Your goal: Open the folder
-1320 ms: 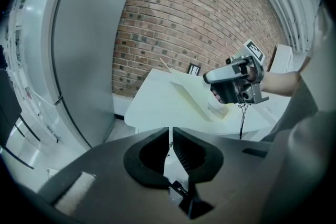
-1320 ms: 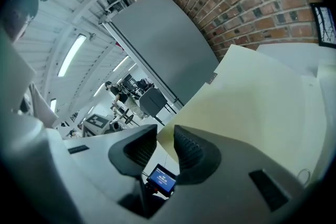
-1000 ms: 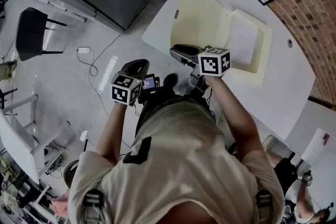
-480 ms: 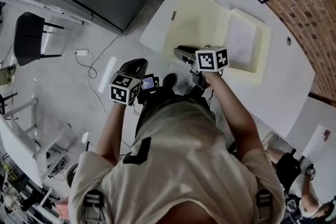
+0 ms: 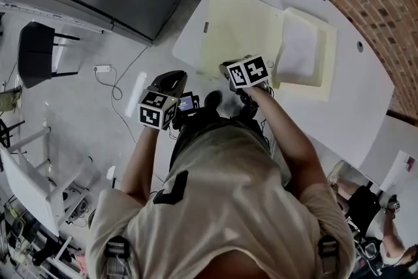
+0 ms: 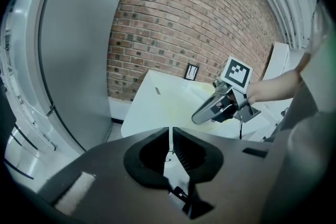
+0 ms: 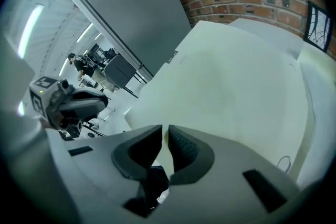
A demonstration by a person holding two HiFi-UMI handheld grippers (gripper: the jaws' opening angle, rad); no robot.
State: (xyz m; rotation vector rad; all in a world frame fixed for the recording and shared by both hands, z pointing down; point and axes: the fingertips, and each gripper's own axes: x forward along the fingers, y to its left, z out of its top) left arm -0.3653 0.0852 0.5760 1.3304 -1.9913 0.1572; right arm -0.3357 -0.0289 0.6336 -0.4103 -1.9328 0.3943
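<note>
Two grippers show in the head view: the folder (image 5: 241, 29) lies spread on the white table (image 5: 353, 108) at upper centre, cream cover flat to the left, papers (image 5: 300, 49) on the right, so the opening looks all but done. The right gripper (image 5: 227, 67) sits at the cover's near edge; the left gripper (image 5: 175, 78) hangs off the table, lower left. Left gripper view: jaws pressed together on nothing, folder well ahead. Right gripper view: jaws have just been closing, now a mere slit with nothing seen between them, cover filling the frame beyond. Best play, I'd say: lift away cleanly without dragging that cover back.
</note>
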